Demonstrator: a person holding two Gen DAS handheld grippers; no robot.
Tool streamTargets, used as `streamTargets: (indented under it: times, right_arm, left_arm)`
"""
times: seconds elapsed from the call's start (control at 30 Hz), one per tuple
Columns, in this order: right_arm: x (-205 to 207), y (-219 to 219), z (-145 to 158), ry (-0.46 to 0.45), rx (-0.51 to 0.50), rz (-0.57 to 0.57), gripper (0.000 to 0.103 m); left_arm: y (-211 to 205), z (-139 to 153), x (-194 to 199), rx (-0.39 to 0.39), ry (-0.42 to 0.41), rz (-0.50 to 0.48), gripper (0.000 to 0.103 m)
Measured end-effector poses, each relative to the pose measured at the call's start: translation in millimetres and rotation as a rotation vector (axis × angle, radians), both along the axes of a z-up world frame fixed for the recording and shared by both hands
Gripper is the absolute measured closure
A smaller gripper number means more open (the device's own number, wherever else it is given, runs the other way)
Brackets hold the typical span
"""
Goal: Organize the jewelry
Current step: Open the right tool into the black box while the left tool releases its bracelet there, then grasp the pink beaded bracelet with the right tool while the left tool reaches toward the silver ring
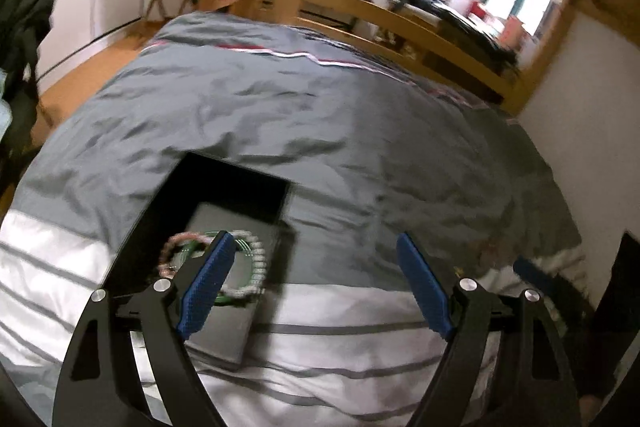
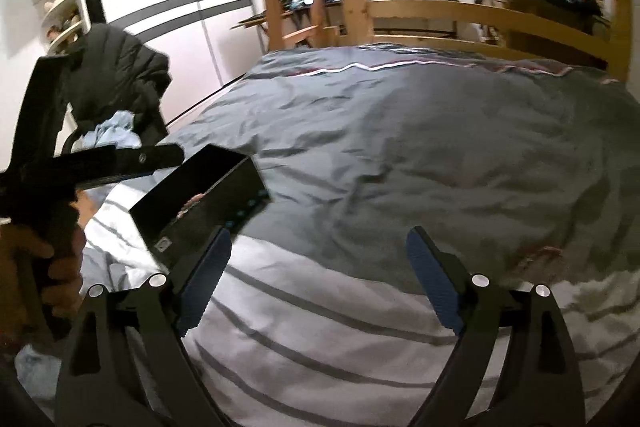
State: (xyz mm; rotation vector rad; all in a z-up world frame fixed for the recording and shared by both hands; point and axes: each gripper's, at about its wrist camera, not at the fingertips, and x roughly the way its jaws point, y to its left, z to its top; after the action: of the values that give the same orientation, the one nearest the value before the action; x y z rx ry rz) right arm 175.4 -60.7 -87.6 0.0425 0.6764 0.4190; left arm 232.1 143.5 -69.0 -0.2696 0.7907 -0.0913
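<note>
On the grey and white striped duvet [image 1: 320, 131], at left: open black jewelry box [image 1: 224, 187], beaded bracelets [image 1: 244, 263] lying inside. Left gripper [image 1: 316, 283] just beside the box, jaws spread wide, nothing between. Further right, right gripper [image 2: 320, 279] released too, empty.

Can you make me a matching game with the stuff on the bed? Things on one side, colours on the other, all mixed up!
Things:
1. box
2. bracelets in the box
3. pads on the left gripper fingers
4. bed frame

Colours:
A. blue
B. light wood
C. black
D. pink, green and white beads

Pairs: 1-C, 2-D, 3-A, 4-B
</note>
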Motion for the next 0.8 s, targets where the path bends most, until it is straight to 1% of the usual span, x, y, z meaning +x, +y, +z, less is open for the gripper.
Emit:
streamTargets:
  times: [0.13, 0.33, 0.6, 0.8]
  right_arm:
    - [-1.5, -36.7, 3.5, -0.003, 0.011, -0.058, 0.014]
    - [-5.4, -82.0, 3.4, -0.004, 0.001, -0.121, 0.014]
    - [3.3, -144.4, 0.0, 0.021, 0.000, -0.249, 0.014]
    - [19.6, -166.2, -8.3, 0.056, -0.008, -0.295, 0.014]
  left_arm:
    - [-39.1, 0.9, 1.2, 0.039, 0.009, -0.064, 0.022]
    - [-85.5, -5.0, 2.2, 0.067, 0.023, -0.142, 0.022]
    - [-144.3, -28.8, 9.8, 0.151, 0.074, -0.247, 0.022]
    - [-188.2, -47.4, 17.6, 0.225, 0.077, -0.348, 0.022]
